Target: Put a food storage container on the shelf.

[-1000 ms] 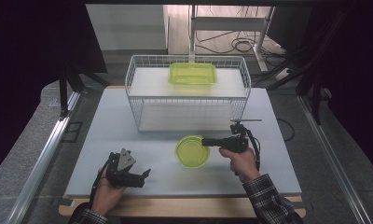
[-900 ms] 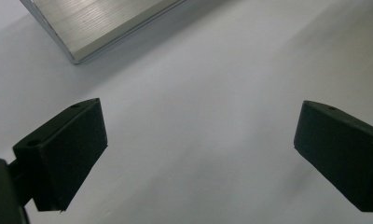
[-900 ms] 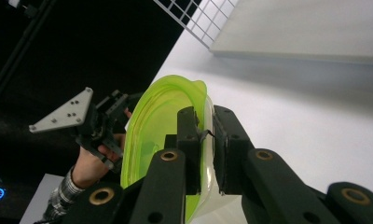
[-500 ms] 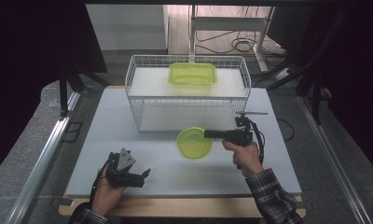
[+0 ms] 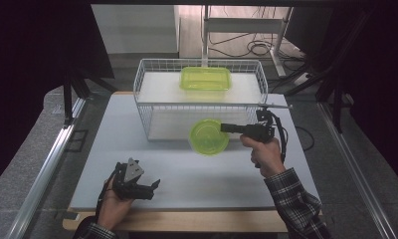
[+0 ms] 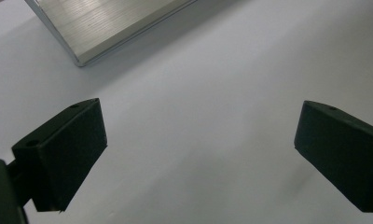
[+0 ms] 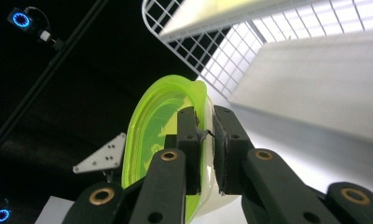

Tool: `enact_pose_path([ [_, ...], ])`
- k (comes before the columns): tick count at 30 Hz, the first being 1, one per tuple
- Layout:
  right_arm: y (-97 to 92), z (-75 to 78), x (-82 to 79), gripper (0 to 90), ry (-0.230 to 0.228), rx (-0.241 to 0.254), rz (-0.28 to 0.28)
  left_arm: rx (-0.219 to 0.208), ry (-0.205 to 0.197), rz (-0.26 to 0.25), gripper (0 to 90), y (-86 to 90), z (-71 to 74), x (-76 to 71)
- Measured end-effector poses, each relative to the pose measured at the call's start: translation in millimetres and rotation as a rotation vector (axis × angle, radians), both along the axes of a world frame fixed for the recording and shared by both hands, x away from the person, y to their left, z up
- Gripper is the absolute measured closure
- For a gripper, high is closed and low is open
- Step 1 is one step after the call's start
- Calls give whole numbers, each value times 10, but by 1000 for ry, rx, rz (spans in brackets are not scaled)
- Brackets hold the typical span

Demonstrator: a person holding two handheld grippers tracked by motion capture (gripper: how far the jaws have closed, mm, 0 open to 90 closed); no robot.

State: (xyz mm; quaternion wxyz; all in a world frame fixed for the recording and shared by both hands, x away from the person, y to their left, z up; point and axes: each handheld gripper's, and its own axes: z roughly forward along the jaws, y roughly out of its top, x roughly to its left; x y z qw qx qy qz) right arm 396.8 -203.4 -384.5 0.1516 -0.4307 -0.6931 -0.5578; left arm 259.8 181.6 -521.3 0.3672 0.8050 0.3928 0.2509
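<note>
One relation decides your next move: the round green bowl (image 5: 209, 136) hangs off the left end of your right hand-held gripper (image 5: 226, 128), and the wire basket (image 5: 152, 107) stands just on the far side of it. You have that bowl by its rim, lifted clear of the counter (image 5: 197, 174), with its open face turned towards the high camera. In the right gripper view the two black pads (image 7: 188, 140) are pinched on the bowl's (image 7: 152, 126) right-hand rim, one pad inside and one outside, so the grip is on a thin edge and most of the bowl sits out past the jaws.

From the high view the right hand-held gripper lies roughly level and points left, so its long axis runs along the basket's near wall instead of into it. The bowl's top edge looks about level with the basket's near rim, though how much clearance it has I cannot tell. The rectangular green container (image 5: 205, 78) already sits in the far middle of the basket, which leaves the near part free. If the bowl is meant to go in there, I judge it has to travel farther away and over that near rim.

Your left hand-held gripper (image 5: 154, 185) rests low at the near left of the counter, well apart from the bowl and basket. Its jaws stand wide apart over bare counter (image 6: 198, 116) with nothing between them. Your right hand is clearly the nearer one
</note>
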Motion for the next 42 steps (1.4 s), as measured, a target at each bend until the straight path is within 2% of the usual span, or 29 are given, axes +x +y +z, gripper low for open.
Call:
enact_pose_path([
  [1,2,71,19,818,-8,0,-6,-1,0,0,21,1,1,-1],
  [3,5,106,29,818,-14,4,-8,0,0,0,21,1,1,-1],
  [8,10,318,80,818,-41,21,-24,0,-2,-1,21,2,-2,3],
  [19,13,598,194,818,-68,45,-52,-6,-4,1,21,2,0,2],
  [24,30,780,279,818,-90,57,-72,-6,-3,-1,21,1,0,2],
  [37,100,1056,484,818,-125,55,-135,-10,-3,1,21,6,5,-3],
  [42,160,1165,600,818,-144,39,-171,-9,-3,0,21,7,7,-4],
])
